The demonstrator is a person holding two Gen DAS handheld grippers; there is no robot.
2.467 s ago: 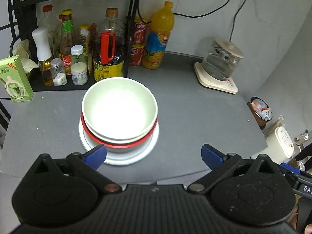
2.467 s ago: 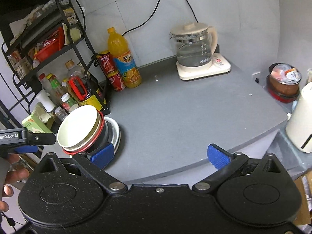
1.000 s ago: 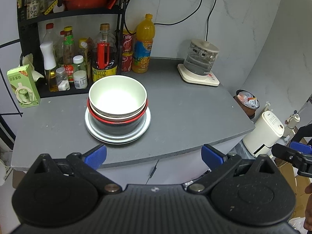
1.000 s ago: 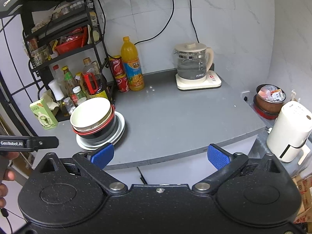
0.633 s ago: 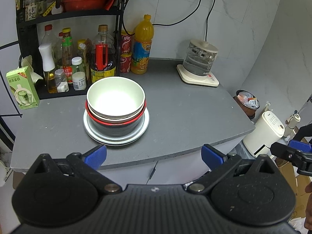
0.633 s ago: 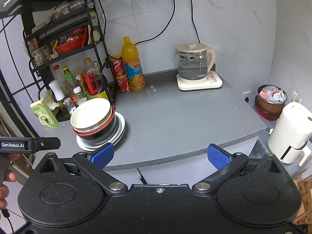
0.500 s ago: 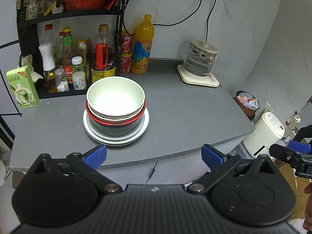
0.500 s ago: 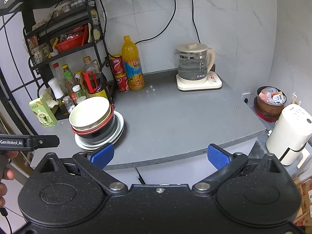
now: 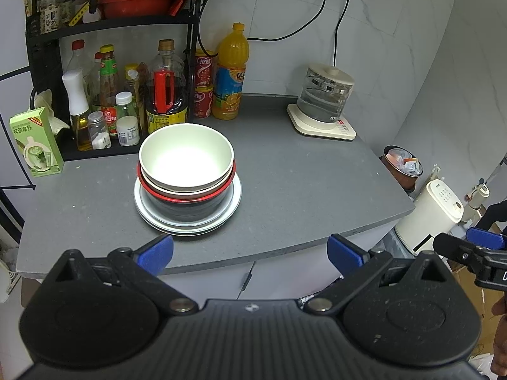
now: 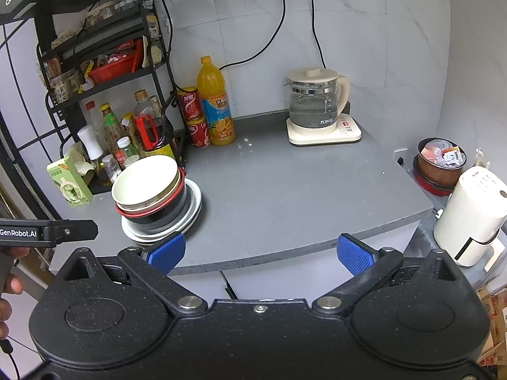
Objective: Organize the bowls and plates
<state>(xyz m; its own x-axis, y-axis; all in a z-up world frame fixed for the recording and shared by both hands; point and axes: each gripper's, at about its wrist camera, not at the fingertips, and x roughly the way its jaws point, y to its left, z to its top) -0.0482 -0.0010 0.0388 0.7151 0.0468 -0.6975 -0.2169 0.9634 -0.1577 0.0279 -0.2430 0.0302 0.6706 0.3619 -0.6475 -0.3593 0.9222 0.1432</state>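
A cream bowl [image 9: 186, 155] [image 10: 144, 179] tops a stack: under it a red-rimmed black bowl [image 9: 187, 202] [image 10: 158, 212], then pale plates [image 9: 142, 209] [image 10: 193, 202], all on the grey counter [image 9: 301, 183] [image 10: 301, 190]. My left gripper [image 9: 250, 251] hangs open in front of the counter edge, well short of the stack, with nothing between its blue pads. My right gripper [image 10: 259, 253] is open too, off the counter's front edge, empty, with the stack to its front left.
A black rack [image 9: 104, 25] of sauce bottles stands behind the stack, with a green carton [image 9: 35, 145] at its left. An orange juice bottle [image 9: 229, 72], red cans [image 9: 202, 88] and a glass kettle [image 9: 323, 99] line the back. A white appliance [image 10: 472, 215] sits off the right edge.
Both grippers have drawn back from the stack to beyond the counter's front edge, then nearly stopped. Both stayed open and empty. The stack has not moved.
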